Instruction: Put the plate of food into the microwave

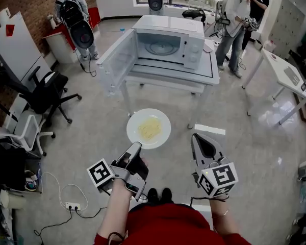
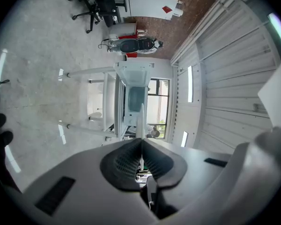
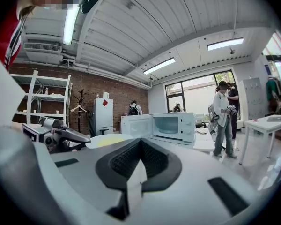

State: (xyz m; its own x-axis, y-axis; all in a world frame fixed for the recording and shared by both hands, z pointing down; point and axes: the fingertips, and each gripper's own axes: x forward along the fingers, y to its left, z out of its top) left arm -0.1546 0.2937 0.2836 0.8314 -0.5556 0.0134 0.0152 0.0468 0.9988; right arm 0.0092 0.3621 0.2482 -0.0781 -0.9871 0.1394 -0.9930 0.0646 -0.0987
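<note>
Holding the plate (image 1: pixel 149 128) of food in mid-air, the left gripper (image 1: pixel 137 146) pinches its near rim, jaws almost closed. The right gripper (image 1: pixel 195 137) is closed and empty. Best kept level while approaching the open microwave (image 1: pixel 168 42) ahead.

I can read no word, number or brand in any feed. The only signs are black-and-white square coded markers, patterns rather than letters. One is on the white cube (image 1: pixel 101 173) behind my left gripper's (image 1: pixel 137 145) jaws, one on the white cube (image 1: pixel 218 180) behind my right gripper's (image 1: pixel 195 136) jaws. Far ahead of the right jaws, a red patch (image 3: pixel 105 103) on a tall white cabinet (image 3: pixel 103 118) is too small to read.
</note>
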